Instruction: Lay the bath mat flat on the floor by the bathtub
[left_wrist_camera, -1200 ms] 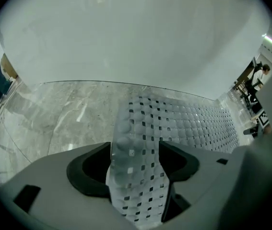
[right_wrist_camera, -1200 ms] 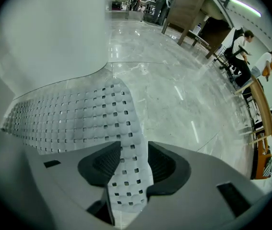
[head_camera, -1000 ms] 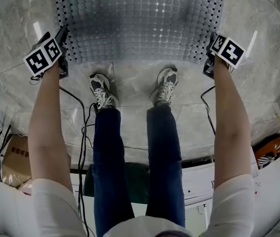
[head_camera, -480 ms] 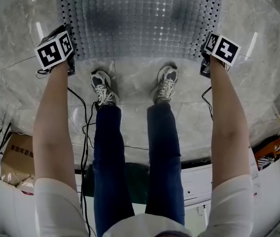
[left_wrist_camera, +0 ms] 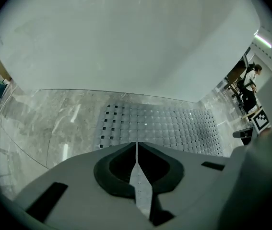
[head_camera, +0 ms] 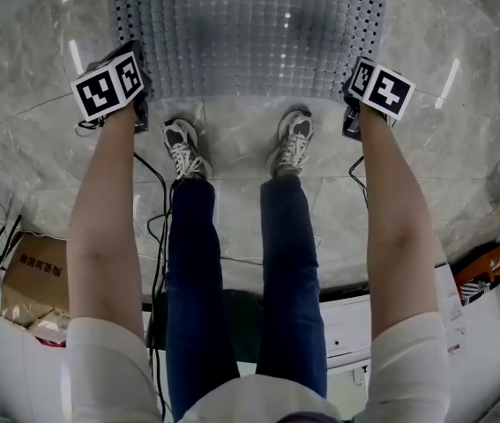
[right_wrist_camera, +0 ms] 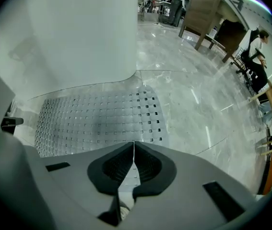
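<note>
The grey, perforated bath mat (head_camera: 248, 32) lies flat on the marble floor against the white bathtub wall (left_wrist_camera: 126, 42). My left gripper (head_camera: 140, 115) hangs just above the mat's near left corner. Its jaws have just been closing and are now shut with nothing between them; the mat (left_wrist_camera: 167, 127) shows beyond the left gripper's tips (left_wrist_camera: 136, 145). My right gripper (head_camera: 352, 122) hangs above the near right corner. Its jaws have also just been closing and stand shut and empty at the right gripper's tips (right_wrist_camera: 134, 145), with the mat (right_wrist_camera: 92, 119) below.
The person's two shoes (head_camera: 183, 150) (head_camera: 292, 143) stand on the floor just short of the mat. A black cable (head_camera: 153, 227) trails by the left leg. A cardboard box (head_camera: 33, 276) sits at the left. A wooden table (right_wrist_camera: 207, 13) and people stand far off.
Both grippers have drawn inward and back toward the person, lifting off the mat's near corners. The mat stays flat where it lay.
</note>
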The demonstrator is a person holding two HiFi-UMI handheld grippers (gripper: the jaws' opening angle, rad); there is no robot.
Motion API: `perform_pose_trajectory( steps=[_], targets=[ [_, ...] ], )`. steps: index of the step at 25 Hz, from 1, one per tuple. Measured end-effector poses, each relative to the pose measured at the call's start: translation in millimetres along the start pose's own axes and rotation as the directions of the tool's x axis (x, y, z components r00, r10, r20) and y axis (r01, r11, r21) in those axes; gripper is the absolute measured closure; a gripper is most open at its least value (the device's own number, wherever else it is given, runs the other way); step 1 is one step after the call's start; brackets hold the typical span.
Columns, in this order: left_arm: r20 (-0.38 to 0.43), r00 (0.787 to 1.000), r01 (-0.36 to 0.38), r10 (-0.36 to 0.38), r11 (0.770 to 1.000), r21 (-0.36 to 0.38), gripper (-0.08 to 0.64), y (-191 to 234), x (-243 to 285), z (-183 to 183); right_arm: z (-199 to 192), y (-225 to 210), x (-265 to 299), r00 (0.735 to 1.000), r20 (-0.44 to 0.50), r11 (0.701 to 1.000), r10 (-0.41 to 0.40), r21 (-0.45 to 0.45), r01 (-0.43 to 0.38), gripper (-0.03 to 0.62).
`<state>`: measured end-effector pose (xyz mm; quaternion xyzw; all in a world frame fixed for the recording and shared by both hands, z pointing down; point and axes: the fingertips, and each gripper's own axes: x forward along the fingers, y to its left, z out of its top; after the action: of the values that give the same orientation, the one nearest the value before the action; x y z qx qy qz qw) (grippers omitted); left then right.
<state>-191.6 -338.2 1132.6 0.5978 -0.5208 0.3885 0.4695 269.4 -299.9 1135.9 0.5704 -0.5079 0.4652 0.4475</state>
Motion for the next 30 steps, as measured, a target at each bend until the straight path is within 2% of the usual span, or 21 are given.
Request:
perform_pose_trajectory(
  steps=[11,16,24,30],
  targets=[
    [0.036,0.998,0.058,-0.058,0.998,0.000,0.517,-47,-57,27,9,27,-61,0.997,0.049,0.998,0.055,0.032,-0.056,0.558],
    [0.063,0.992,0.112,-0.109,0.993,-0.032,0.517,-67,-92,35,17,38,-100,0.993,0.070,0.988,0.097,0.113,-0.105,0.558],
    [0.087,0.982,0.173,-0.171,0.985,-0.020,0.517,-98,-154,49,24,49,-169,0.988,0.092,0.985,0.122,0.108,-0.132,0.558],
    [0.124,0.975,0.196,-0.186,0.978,-0.072,0.517,-113,-197,59,27,58,-210,0.980,0.121,0.979,0.161,0.109,-0.174,0.558]
  ],
)
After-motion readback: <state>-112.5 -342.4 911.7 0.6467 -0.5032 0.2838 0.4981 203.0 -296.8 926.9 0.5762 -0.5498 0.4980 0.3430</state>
